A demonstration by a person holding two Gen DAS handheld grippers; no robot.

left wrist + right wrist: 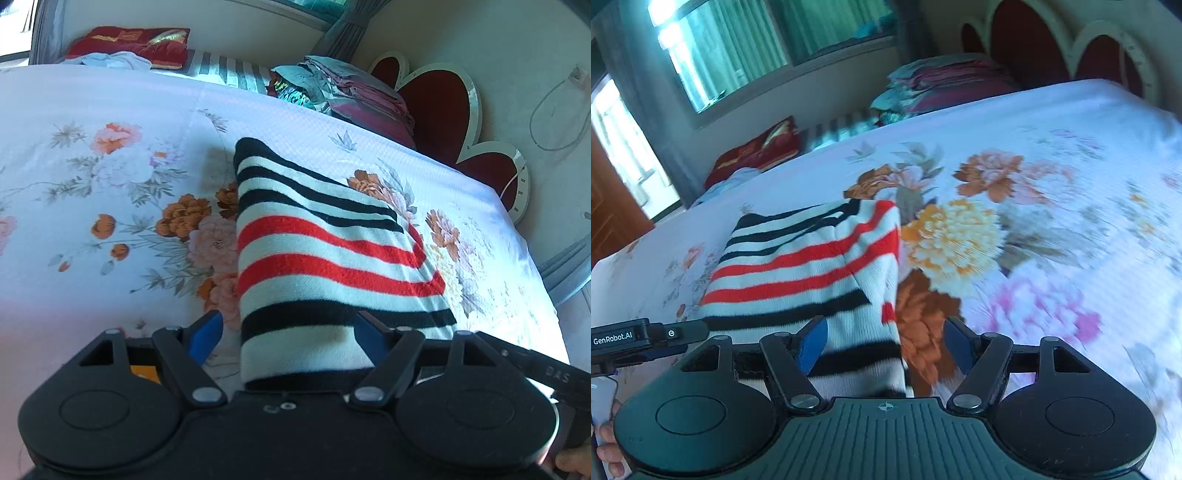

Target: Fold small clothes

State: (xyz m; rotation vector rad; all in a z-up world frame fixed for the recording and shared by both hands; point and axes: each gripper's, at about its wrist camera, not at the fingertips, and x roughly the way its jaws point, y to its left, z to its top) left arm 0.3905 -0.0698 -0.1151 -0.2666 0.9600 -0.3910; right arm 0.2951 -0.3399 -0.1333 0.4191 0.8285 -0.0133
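Observation:
A small knit garment [325, 258] with black, white and red stripes lies folded on the floral bedsheet [110, 192]. My left gripper [291, 332] is open, its blue pads either side of the garment's near edge. In the right wrist view the garment [812, 266] lies left of centre. My right gripper [886, 343] is open over the garment's near right corner, left pad above the cloth, right pad over the sheet. The other gripper's body [639, 339] shows at the left edge.
A stack of folded clothes [351, 92] sits at the far side of the bed by the red heart-shaped headboard [443, 107]. A red cushion [136, 44] and pale cloth lie at the far left. The bed edge runs down the right.

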